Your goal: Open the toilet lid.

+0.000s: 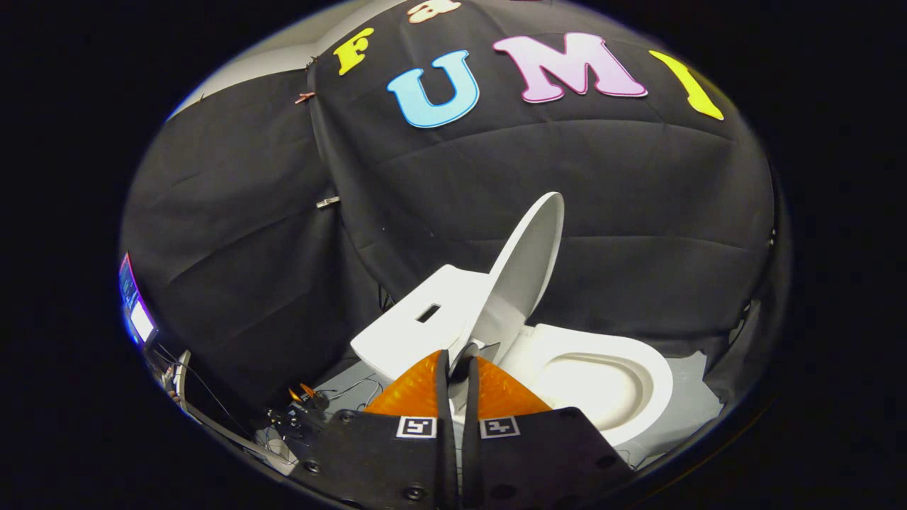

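tongs: gripper (457, 368) at lower centre, orange fingers (418, 393) nearly closed with a thin gap, gripping nothing | lid: toilet lid (528, 265) mid-frame, raised steeply over the tank (418, 319), just beyond the fingertips; bowl (602, 379) exposed at lower right | judgement: lid reads as open; fingers pinched likely for pushing

Lid (524, 262) upright behind bowl (602, 375) (tank (418, 319) beside)

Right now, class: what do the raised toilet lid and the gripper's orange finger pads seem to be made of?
Toilet lid: probably smooth white plastic, thin, with a soft sheen. Finger pads: likely rubbery orange material, matte, with a fine ribbed texture. The gripper looks nearly closed, holding nothing.
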{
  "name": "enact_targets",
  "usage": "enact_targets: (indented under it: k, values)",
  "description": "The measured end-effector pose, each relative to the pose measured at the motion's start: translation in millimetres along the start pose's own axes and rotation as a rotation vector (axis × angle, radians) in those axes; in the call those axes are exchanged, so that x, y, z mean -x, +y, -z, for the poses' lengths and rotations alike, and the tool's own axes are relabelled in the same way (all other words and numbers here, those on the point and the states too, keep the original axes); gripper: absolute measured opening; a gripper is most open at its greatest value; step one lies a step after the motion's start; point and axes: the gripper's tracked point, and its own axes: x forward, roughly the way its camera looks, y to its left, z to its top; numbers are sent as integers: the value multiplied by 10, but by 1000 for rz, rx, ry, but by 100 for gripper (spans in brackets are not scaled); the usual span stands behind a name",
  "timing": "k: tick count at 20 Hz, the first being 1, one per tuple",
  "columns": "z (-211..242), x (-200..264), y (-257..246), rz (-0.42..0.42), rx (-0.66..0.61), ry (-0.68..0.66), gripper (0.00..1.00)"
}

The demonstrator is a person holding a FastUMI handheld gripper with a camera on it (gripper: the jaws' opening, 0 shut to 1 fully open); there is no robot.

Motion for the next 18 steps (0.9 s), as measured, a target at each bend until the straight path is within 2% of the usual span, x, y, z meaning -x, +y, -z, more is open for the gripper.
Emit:
enact_targets:
  k: [18]
  values:
    - [-67,-702,952,-65,132,-27,8]
